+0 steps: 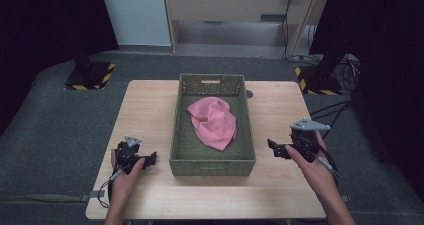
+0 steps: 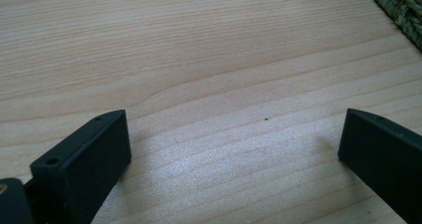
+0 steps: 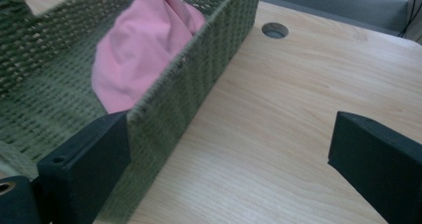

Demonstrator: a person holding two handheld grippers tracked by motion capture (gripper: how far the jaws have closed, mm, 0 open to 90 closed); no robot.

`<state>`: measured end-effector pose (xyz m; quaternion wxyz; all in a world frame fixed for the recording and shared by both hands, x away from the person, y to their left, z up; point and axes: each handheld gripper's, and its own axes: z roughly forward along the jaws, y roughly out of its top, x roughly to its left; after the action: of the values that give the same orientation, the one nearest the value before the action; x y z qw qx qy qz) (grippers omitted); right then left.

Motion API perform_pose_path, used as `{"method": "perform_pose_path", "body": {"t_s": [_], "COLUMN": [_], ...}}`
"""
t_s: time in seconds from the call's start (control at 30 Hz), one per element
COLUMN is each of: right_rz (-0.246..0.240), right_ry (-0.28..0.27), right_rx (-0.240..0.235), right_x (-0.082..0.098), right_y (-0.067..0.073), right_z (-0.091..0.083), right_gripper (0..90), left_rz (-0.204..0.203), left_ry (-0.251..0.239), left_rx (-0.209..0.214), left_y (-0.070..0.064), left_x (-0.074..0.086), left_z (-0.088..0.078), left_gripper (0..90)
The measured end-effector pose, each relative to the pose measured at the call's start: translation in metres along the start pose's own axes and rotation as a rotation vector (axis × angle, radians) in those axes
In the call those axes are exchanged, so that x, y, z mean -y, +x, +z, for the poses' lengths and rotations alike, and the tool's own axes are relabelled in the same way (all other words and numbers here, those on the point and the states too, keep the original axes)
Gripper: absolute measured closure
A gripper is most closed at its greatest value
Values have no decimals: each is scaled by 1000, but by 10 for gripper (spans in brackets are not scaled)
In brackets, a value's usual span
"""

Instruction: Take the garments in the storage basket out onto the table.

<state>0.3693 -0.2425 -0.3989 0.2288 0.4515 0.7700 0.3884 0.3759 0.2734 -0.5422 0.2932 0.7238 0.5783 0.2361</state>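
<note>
Left hand-held gripper (image 1: 150, 158) at lower left of the high view, resting low over the counter (image 1: 145, 110), jaws spread wide with nothing between them but bare wood grain. Right hand-held gripper (image 1: 272, 146) at lower right, jaws likewise wide apart and empty, aimed toward the woven green basket (image 1: 212, 166) at frame centre. Pink cloth (image 1: 214, 121) crumpled inside that basket, lying between the two hand-held grippers and apart from both. Seen in the right gripper view: cloth (image 3: 142, 50) at upper left beyond the basket wall (image 3: 199, 79), just past the left jaw, untouched. Basket corner (image 2: 400, 5) at upper right of the left gripper view.
</note>
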Motion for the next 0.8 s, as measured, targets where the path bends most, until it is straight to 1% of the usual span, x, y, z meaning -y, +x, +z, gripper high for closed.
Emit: {"method": "perform_pose_path", "body": {"t_s": [0.17, 0.4, 0.47, 0.63, 0.73, 0.8], "right_rz": [-19, -39, -54, -58, -50, -54], "right_ry": [-6, -11, -11, -6, -5, -4], "right_rx": [-9, -25, -28, -39, -51, -52], "right_x": [-12, -27, -30, -36, -41, -46], "right_y": [7, 18, 21, 27, 29, 31], "right_z": [-2, 1, 3, 7, 12, 16], "right_gripper": [31, 29, 29, 29, 27, 27], "left_rz": [0, 0, 0, 0, 0, 0], "left_ry": [0, 0, 0, 0, 0, -1], "left_rx": [0, 0, 0, 0, 0, -1], "left_y": [0, 0, 0, 0, 0, 0], "left_x": [0, 0, 0, 0, 0, 0], "left_z": [0, 0, 0, 0, 0, 0], "left_gripper": [0, 0, 0, 0, 0, 0]}}
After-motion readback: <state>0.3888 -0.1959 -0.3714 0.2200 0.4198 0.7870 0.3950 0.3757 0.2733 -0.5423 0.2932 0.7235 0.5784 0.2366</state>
